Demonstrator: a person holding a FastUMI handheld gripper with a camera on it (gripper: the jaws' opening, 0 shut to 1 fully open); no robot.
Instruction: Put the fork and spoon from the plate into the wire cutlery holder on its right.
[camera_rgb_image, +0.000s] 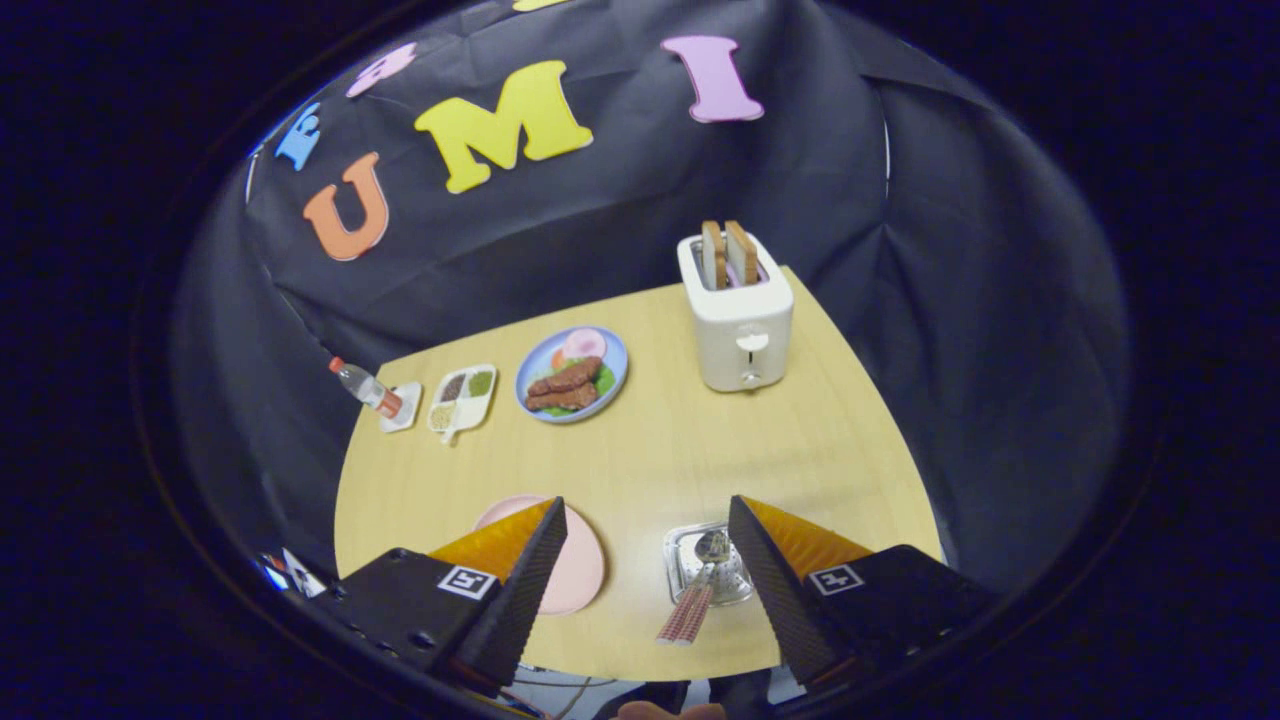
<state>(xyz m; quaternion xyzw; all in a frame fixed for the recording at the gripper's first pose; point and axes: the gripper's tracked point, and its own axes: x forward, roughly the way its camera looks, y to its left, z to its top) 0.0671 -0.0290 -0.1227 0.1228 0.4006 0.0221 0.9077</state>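
Note:
My gripper (648, 525) hangs open above the near edge of the wooden table (660, 440), with nothing between its fingers. The pink plate (580, 565) lies partly behind the left finger (530, 570) and looks bare where it shows. The wire cutlery holder (705, 562) stands just inside the right finger (770, 580). A spoon (712, 545) rests in the holder with its bowl up. Striped handles (687, 612) lean out of the holder toward me; I cannot tell the fork apart from the spoon there.
A white toaster (742, 325) with two bread slices stands at the far right of the table. A blue plate of food (572, 375), a divided condiment tray (463, 398) and a small bottle (365, 387) line the far left.

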